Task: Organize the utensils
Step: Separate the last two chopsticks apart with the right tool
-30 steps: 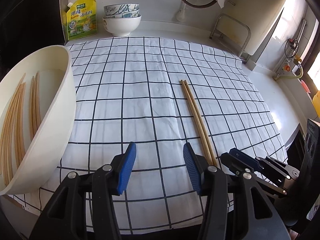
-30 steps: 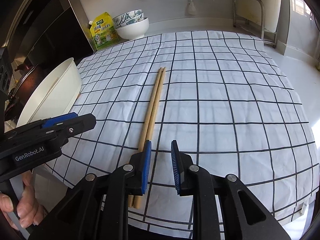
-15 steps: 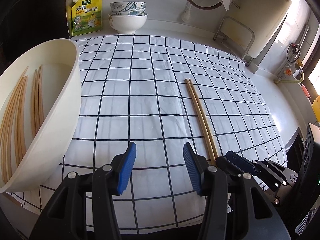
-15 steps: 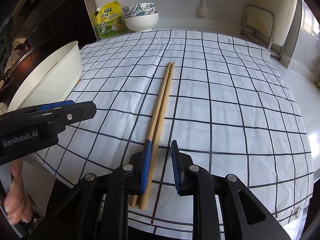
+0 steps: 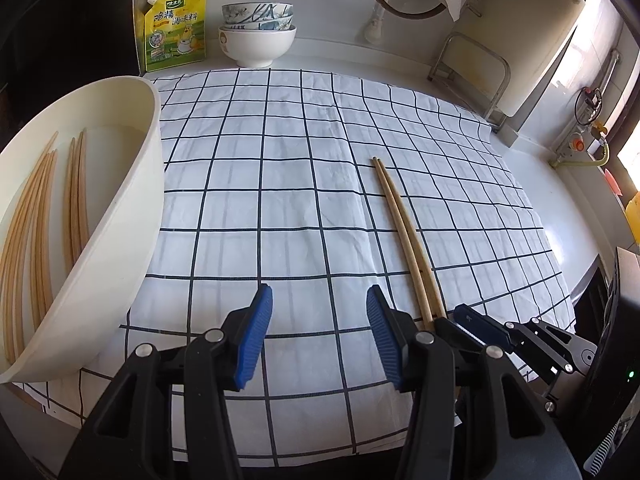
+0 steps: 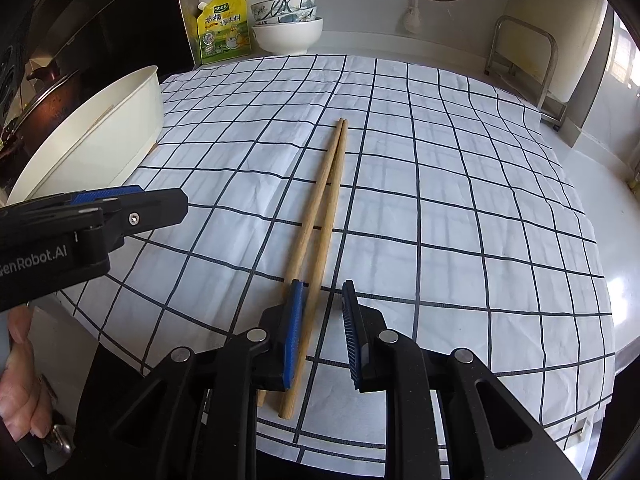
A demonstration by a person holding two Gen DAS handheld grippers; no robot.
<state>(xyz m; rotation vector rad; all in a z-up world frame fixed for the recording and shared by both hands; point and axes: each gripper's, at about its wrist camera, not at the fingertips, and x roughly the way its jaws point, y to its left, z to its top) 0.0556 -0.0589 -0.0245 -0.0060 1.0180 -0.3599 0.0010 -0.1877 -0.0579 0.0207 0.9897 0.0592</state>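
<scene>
Two wooden chopsticks (image 6: 320, 216) are lying side by side on the checked cloth (image 6: 440, 200) covering the bench. Right gripper (image 6: 320, 320) is straddling them open; center both sticks before closing. Left gripper (image 5: 316, 328) is hovering open, empty, beside the cream oval tub (image 5: 120, 240).

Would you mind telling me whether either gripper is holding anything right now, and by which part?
Nothing is held. The left gripper is open over bare cloth; the right gripper is open around the chopsticks' thick ends, not clamped.

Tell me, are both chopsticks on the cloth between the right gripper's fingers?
No, only one of the chopsticks runs between the open right gripper; the other passes outside its left finger.
</scene>
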